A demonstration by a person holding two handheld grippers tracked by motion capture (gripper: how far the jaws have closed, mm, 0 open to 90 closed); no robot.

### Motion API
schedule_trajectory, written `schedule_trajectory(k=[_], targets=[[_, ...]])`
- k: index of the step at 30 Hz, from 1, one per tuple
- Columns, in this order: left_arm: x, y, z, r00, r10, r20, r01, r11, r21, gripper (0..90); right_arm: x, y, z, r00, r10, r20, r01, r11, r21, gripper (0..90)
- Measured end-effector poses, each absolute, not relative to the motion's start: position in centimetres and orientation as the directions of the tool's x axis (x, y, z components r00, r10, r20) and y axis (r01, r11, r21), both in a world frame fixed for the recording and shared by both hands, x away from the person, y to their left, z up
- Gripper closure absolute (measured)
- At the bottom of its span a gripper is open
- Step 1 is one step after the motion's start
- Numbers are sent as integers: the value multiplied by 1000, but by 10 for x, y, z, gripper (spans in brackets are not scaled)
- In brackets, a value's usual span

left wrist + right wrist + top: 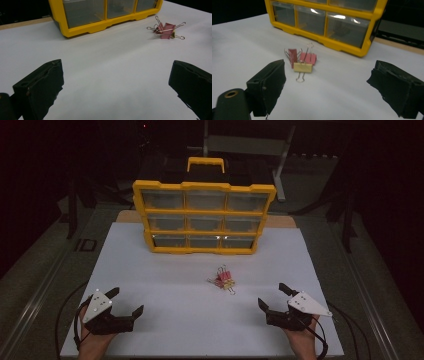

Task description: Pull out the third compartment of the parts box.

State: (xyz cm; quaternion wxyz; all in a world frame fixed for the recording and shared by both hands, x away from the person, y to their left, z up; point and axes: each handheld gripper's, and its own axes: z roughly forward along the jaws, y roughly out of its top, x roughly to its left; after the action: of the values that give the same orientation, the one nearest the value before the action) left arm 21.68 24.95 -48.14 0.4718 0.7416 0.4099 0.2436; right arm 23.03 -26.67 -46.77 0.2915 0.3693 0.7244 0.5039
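Observation:
A small heap of binder clips (223, 279) lies on the white table top (165, 290), pink ones with a yellow one among them; the clips (166, 30) show far right in the left gripper view, and the clips (301, 61) sit just ahead in the right gripper view. Behind them stands a yellow drawer organizer (204, 215) with clear drawers. My left gripper (125, 301) rests open near the front left. My right gripper (272, 296) is open at the front right, a short way from the clips. Nothing is between either pair of jaws.
The organizer (105, 15) has a black and yellow carry handle (205, 164) on top. Its drawers (347, 27) are shut. Cables trail from both grippers off the table's front edge. Dark floor and metal frame legs surround the table.

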Motion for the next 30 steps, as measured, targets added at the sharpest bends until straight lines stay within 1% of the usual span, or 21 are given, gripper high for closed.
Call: schedule_trajectory(k=[4,10,15,16,30], targets=[[216,249,-481,544,839,-28,379,-216,900,6,234,-264,-456,-560,826,-61,220,219,951,115],[217,246,-482,541,841,-18,381,-225,897,6,244,-263,-442,-556,828,-68,228,231,946,114],[217,246,-482,544,839,-18,378,-226,898,5,251,-259,-435,-558,826,-79,236,249,939,102],[216,246,-481,546,838,-12,373,-230,899,5,254,-255,-432,-557,825,-96,233,266,936,101],[216,243,-482,551,834,-4,372,-241,897,5,274,-238,-411,-563,815,-135,210,299,931,97]])
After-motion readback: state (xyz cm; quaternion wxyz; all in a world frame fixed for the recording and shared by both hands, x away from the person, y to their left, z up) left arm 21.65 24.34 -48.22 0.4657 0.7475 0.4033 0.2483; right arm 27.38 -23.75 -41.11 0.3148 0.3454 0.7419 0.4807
